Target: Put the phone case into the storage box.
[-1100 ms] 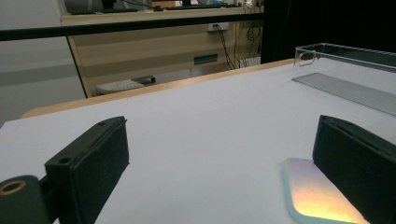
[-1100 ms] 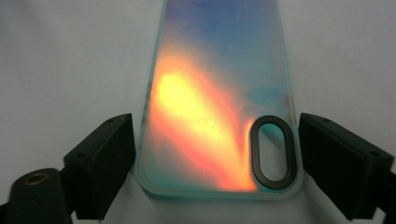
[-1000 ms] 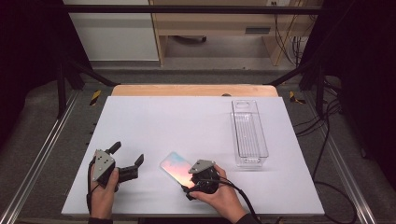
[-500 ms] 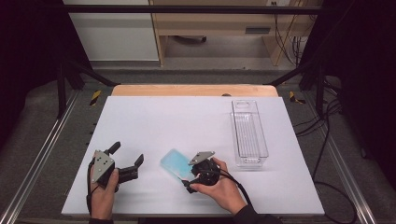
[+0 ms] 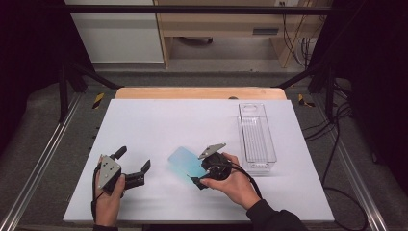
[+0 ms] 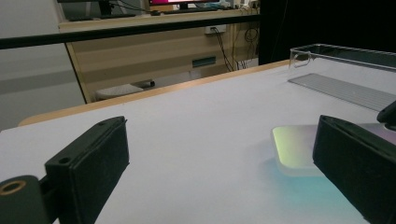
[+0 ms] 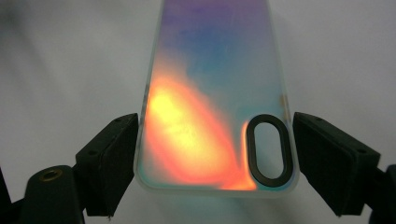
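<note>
White table (image 5: 144,120); right claw (image 5: 199,169) tilted leftward, clenched on iridescent phone case (image 5: 185,161).

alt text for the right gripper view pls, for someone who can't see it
An iridescent translucent phone case, glowing orange near its lower end and blue-purple farther up, is clamped across its width by the right gripper, whose two black jaws press on its side edges. A black oval camera cutout sits beside the jaw at the picture's right, over a blurred white table.
</note>
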Demonstrator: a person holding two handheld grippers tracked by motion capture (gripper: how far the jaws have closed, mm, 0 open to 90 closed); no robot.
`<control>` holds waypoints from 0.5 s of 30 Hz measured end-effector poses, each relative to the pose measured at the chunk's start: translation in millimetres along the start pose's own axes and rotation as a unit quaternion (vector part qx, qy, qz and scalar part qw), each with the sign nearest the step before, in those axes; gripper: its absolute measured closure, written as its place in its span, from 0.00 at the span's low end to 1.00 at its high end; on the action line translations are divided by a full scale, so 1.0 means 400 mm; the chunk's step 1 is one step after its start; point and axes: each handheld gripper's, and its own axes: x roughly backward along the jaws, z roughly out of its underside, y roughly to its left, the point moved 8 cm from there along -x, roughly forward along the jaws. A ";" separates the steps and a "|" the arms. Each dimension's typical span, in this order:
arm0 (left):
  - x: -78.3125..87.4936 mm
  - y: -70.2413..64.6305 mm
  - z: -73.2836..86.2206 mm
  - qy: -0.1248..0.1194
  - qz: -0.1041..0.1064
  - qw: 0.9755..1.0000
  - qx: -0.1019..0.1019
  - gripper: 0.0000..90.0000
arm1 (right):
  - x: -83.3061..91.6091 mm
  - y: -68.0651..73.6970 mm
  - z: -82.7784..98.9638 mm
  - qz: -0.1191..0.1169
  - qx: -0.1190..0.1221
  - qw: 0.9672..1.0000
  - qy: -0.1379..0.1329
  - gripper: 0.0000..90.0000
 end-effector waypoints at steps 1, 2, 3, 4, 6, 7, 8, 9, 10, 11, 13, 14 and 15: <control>0.000 -0.001 0.000 0.001 0.001 1.000 -0.002 0.03 | 0.006 -0.004 -0.004 -0.001 -0.001 1.000 0.000 0.20; -0.001 -0.004 0.000 0.002 0.001 1.000 -0.005 0.03 | 0.012 -0.008 -0.006 0.002 0.000 1.000 0.001 0.20; -0.002 -0.006 -0.001 0.001 0.002 1.000 -0.008 0.03 | 0.018 -0.011 -0.012 0.002 0.001 1.000 0.001 0.20; -0.002 -0.009 -0.003 0.000 0.003 1.000 -0.010 0.03 | 0.025 -0.016 -0.016 0.003 0.001 1.000 0.001 0.20; -0.002 -0.014 -0.006 -0.001 0.004 1.000 -0.014 0.03 | 0.041 -0.022 -0.025 0.003 0.002 1.000 0.005 0.20; -0.003 -0.018 -0.007 -0.001 0.005 1.000 -0.017 0.03 | 0.048 -0.026 -0.030 0.004 0.002 1.000 0.005 0.20; -0.003 -0.020 -0.008 -0.002 0.006 1.000 -0.018 0.03 | 0.057 -0.032 -0.036 0.005 0.004 1.000 0.006 0.20; -0.004 -0.024 -0.009 -0.002 0.007 1.000 -0.020 0.03 | 0.062 -0.034 -0.040 0.006 0.003 1.000 0.007 0.20; -0.006 -0.028 -0.011 -0.002 0.007 1.000 -0.024 0.03 | 0.068 -0.038 -0.044 0.007 0.003 1.000 0.009 0.20; -0.007 -0.033 -0.012 -0.002 0.009 1.000 -0.027 0.03 | 0.076 -0.043 -0.049 0.008 0.004 1.000 0.011 0.20; -0.010 -0.044 -0.015 -0.003 0.014 0.999 -0.033 0.03 | 0.085 -0.051 -0.055 0.011 0.004 1.000 0.015 0.20; -0.012 -0.049 -0.017 -0.003 0.015 0.999 -0.036 0.03 | 0.091 -0.056 -0.058 0.012 0.005 1.000 0.019 0.20; -0.014 -0.056 -0.018 -0.002 0.018 0.999 -0.039 0.03 | 0.095 -0.061 -0.060 0.013 0.005 1.000 0.020 0.20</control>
